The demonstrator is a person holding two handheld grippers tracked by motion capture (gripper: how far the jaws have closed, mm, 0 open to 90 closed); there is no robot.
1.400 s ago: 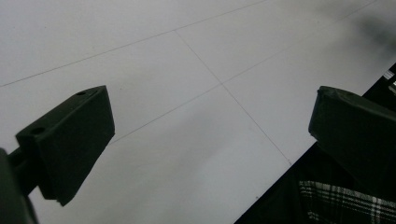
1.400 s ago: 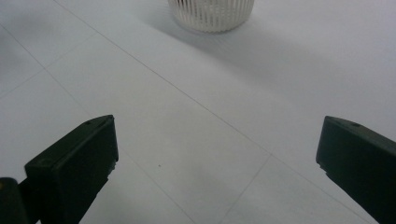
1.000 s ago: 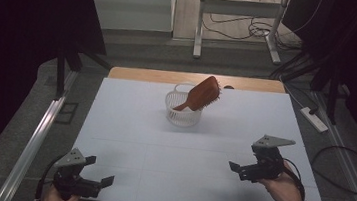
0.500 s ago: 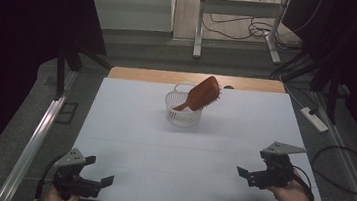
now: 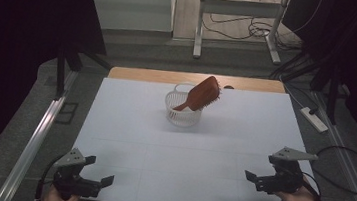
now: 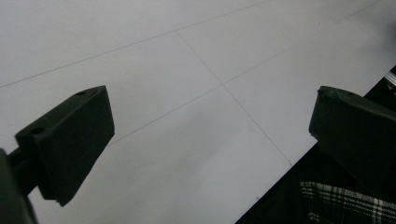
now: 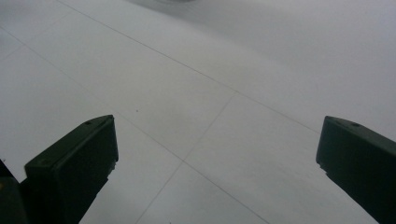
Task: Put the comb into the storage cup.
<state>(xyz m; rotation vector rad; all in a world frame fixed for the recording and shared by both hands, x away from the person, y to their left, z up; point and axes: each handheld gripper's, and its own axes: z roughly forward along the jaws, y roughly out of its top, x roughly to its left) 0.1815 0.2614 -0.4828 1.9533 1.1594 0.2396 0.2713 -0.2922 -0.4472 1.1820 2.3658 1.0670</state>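
Upright: brown hairbrush (image 5: 202, 94) in white basket (image 5: 181, 113).

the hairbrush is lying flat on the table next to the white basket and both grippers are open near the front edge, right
Not quite. In the high view the hairbrush stands tilted inside the white basket, handle down, not flat on the table. The left gripper and right gripper are open near the front edge.

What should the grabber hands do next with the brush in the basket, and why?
Probably the right gripper should reach forward toward the reddish-brown wooden hairbrush. The brush leans handle-down in the small white wire basket at the far middle of the white table, and both the right and the left gripper hover open and empty at the near edge.
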